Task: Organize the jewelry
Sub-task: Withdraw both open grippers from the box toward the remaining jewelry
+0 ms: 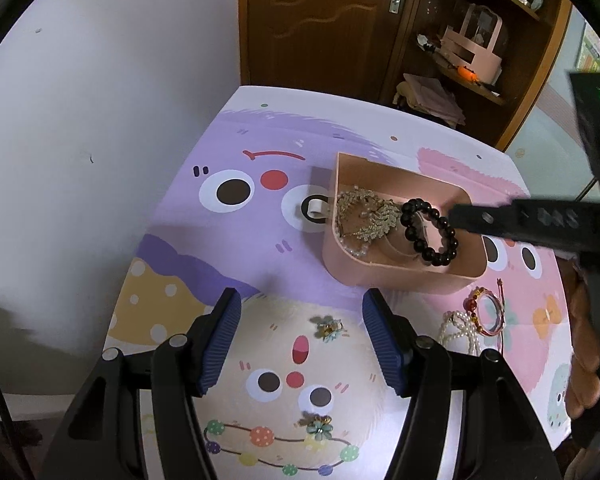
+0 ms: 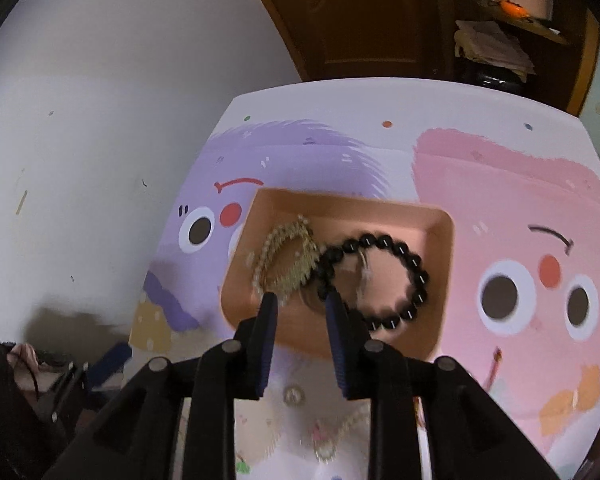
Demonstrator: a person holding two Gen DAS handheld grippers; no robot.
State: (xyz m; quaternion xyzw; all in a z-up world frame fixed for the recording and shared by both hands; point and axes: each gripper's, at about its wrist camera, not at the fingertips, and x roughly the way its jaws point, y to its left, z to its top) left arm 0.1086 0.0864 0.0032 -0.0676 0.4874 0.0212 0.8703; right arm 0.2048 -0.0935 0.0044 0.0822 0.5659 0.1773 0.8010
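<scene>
White wall and a brown wooden door (image 1: 316, 20) back a table covered by a glossy cartoon-monster mat (image 1: 236, 256) in purple, pink and cream.

From the left wrist view, the left gripper (image 1: 302, 336) hovers low over the cream monster face, its 2 ribbed blue pads (image 1: 220, 344) spread wide with nothing between them. The right gripper (image 2: 302, 344) reaches in from the right as a dark, blurred bar above the pink tray (image 1: 396, 276); in its own view the jaws stand at a narrow gap, empty, poised above the tray's near wall.

Inside the smooth, rounded-corner tray lies a black beaded bracelet (image 1: 430, 232) of glossy round beads, resting against a gold leaf-shaped ornament (image 1: 364, 216) with a fine, spiky texture, and pale beads show beneath that. A small white loop tab (image 1: 315, 207) projects from the tray's left end.

Only the left view shows the loose pieces on the mat: 2 small green-and-gold flower earrings (image 1: 329, 327) (image 1: 316, 426), 1 between the open fingers and 1 nearer the camera, plus a red-and-gold bead bracelet (image 1: 485, 312) and a pearl strand (image 1: 458, 330) just right of the gripper. It also shows a corner shelf (image 1: 476, 76) holding a pink caddy. The right view shows the pearl strand (image 2: 340, 432) blurred under its fingers.
</scene>
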